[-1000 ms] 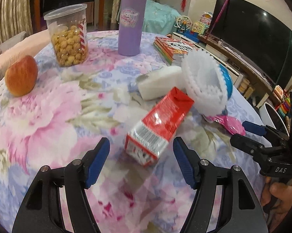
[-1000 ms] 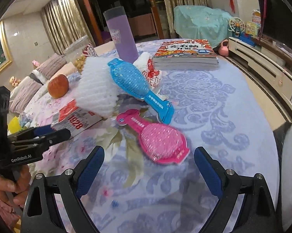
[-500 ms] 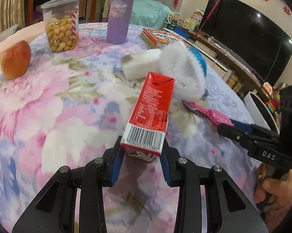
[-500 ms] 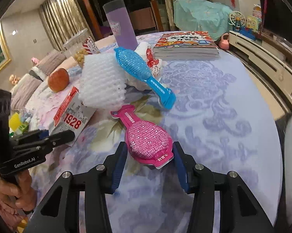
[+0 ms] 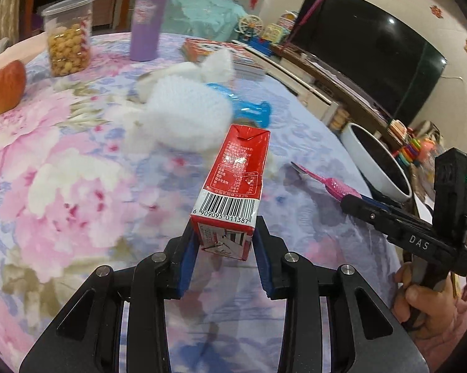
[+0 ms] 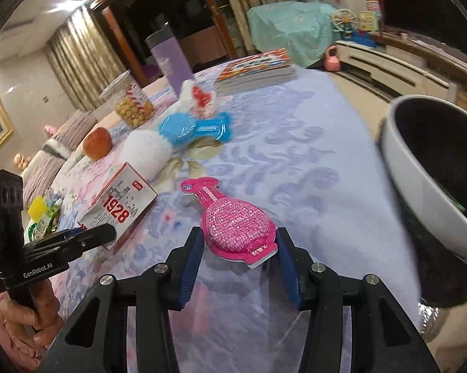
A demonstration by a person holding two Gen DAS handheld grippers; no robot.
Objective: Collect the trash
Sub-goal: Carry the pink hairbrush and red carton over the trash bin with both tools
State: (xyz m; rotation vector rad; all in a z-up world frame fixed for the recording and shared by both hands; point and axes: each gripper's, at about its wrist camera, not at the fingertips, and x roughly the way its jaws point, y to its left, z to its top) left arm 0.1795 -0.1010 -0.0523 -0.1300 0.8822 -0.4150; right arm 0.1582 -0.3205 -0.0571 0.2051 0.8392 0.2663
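A red milk carton [image 5: 239, 171] sticks out forward from my left gripper [image 5: 224, 242], which is shut on its barcode end, and it is held off the flowered tablecloth [image 5: 62, 186]. My right gripper [image 6: 238, 245] is shut on the wide end of a pink sequinned packet [image 6: 236, 220], whose neck points away over the table. From the right wrist view, the carton [image 6: 118, 205] shows its "1928" side in the left gripper [image 6: 87, 236]. A white bin [image 6: 426, 192] with a dark liner stands close by at the right of the table.
On the table lie a white foam fruit net [image 5: 183, 112], a blue packet [image 5: 249, 112], an apple [image 5: 6, 87], a jar of snacks [image 5: 68, 46], a purple tumbler [image 5: 146, 18] and a stack of books [image 6: 258, 68]. A television [image 5: 367, 59] stands beyond the table.
Both grippers went from open to shut, the left on the carton and the right on the pink packet. Both then moved right with their loads, and the bin came into view.
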